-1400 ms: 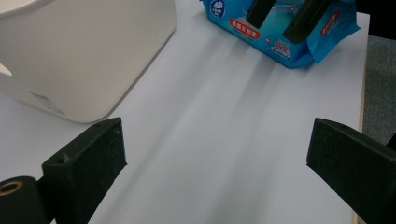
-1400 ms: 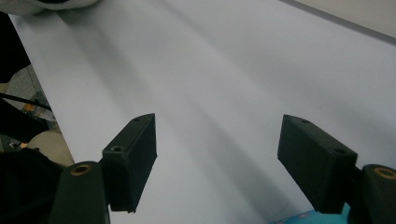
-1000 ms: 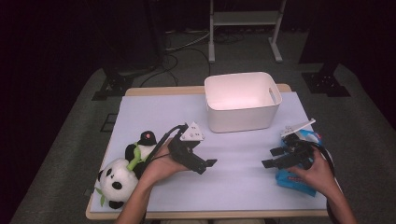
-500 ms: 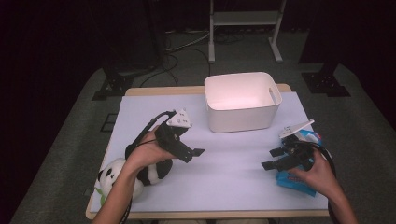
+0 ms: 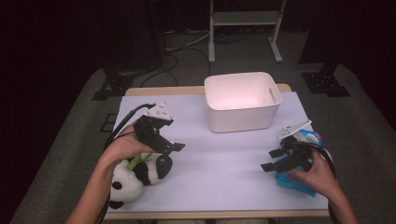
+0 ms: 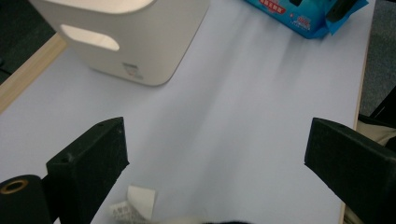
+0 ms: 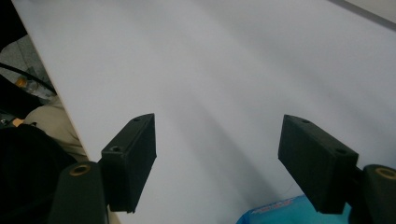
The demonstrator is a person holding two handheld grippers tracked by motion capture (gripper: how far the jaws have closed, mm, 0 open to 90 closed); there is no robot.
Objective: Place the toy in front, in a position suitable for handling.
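A black-and-white panda plush lies at the table's front left, partly under the person's left hand. My left gripper hovers just above and right of it, open and empty. In the left gripper view, its jaws stand wide apart over bare table, with the plush's white tag at the bottom edge. A blue wipes pack lies at the front right under the right hand. My right gripper is open beside the pack and points left. The right gripper view shows the open gripper and the pack's corner.
A white plastic bin stands empty at the back centre of the lilac table cover; the left gripper view has it at upper left, with the blue pack beyond. Dark floor and stands surround the table.
My left gripper has drawn back leftward from the table's middle to above the panda. The right gripper has hardly moved.
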